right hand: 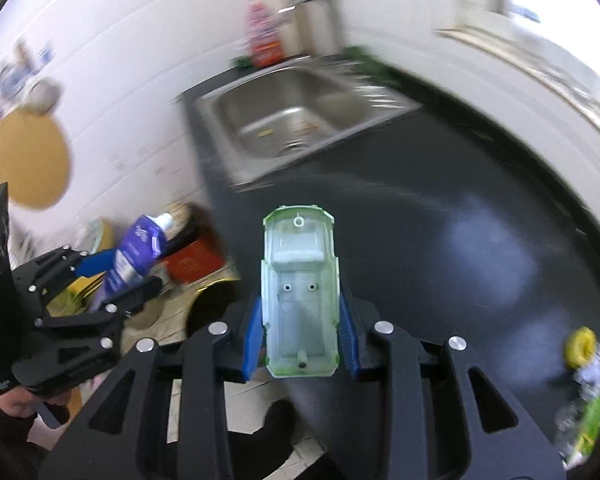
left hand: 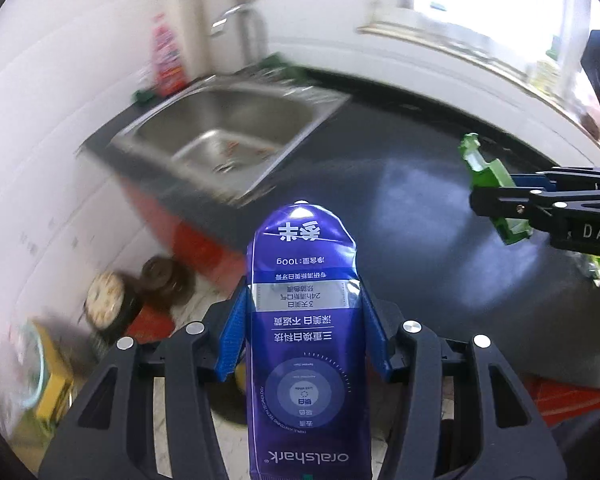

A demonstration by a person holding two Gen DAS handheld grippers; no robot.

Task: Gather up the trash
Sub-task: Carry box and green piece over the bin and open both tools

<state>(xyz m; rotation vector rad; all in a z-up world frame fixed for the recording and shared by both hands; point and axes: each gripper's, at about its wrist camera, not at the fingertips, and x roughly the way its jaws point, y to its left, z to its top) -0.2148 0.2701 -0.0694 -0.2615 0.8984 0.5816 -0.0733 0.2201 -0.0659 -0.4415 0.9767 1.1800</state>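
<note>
My left gripper [left hand: 304, 312] is shut on a purple toothpaste tube [left hand: 306, 320], its crimped end pointing away from the camera. The tube hangs over the front edge of the black counter [left hand: 440, 216]. In the right wrist view the same gripper [right hand: 112, 276] and its tube [right hand: 134, 260] show at the left. My right gripper [right hand: 300, 312] is shut on a pale green toy car shell [right hand: 300, 292], seen hollow side up. The shell [left hand: 488, 184] and its gripper [left hand: 500, 204] also enter the left wrist view from the right.
A steel sink [right hand: 300, 120] with a tap is set into the counter's far end, a red bottle [right hand: 265, 36] behind it. Yellow and green scraps [right hand: 580, 348] lie on the counter at the right. On the floor at the left stand a red box [right hand: 194, 262] and round tins [left hand: 108, 300].
</note>
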